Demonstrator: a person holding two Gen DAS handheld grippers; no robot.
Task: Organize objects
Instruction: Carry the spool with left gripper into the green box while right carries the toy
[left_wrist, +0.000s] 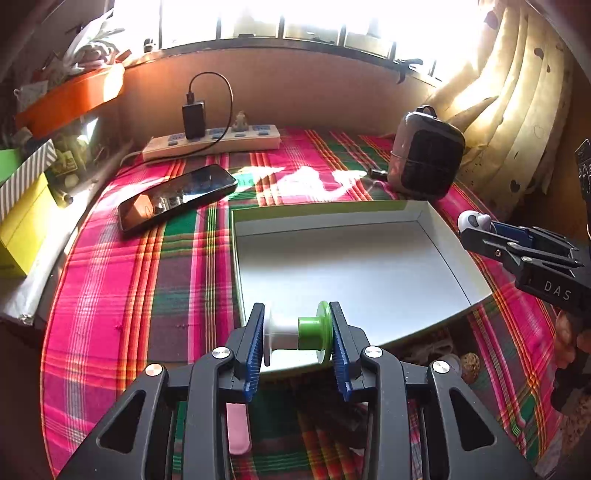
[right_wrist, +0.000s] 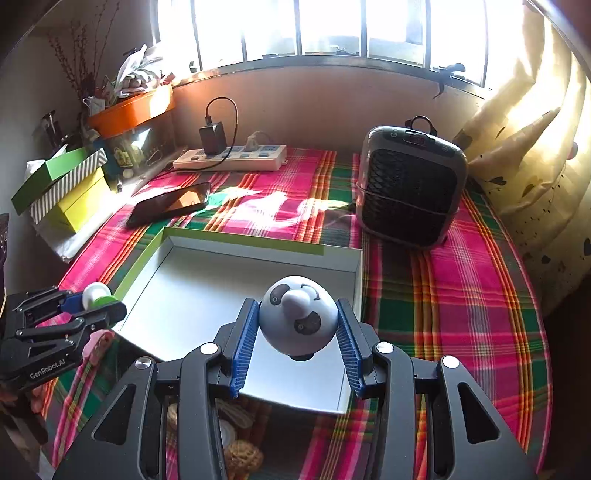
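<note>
Sunlight streaks a plaid tablecloth (right_wrist: 461, 295) where a shallow white tray (left_wrist: 436, 218) lies. Over the tray's near edge, the left gripper (left_wrist: 297, 332) clamps a white-and-green spool (left_wrist: 295, 330) endwise between its blue pads. Over the tray's near right part, the right gripper (right_wrist: 298, 321) squeezes a pale egg-shaped toy (right_wrist: 298, 314), apparently with a painted face. Behind the tray stand a dark heater (right_wrist: 410, 184), a phone (left_wrist: 177, 199) and a power strip (left_wrist: 212, 142).
</note>
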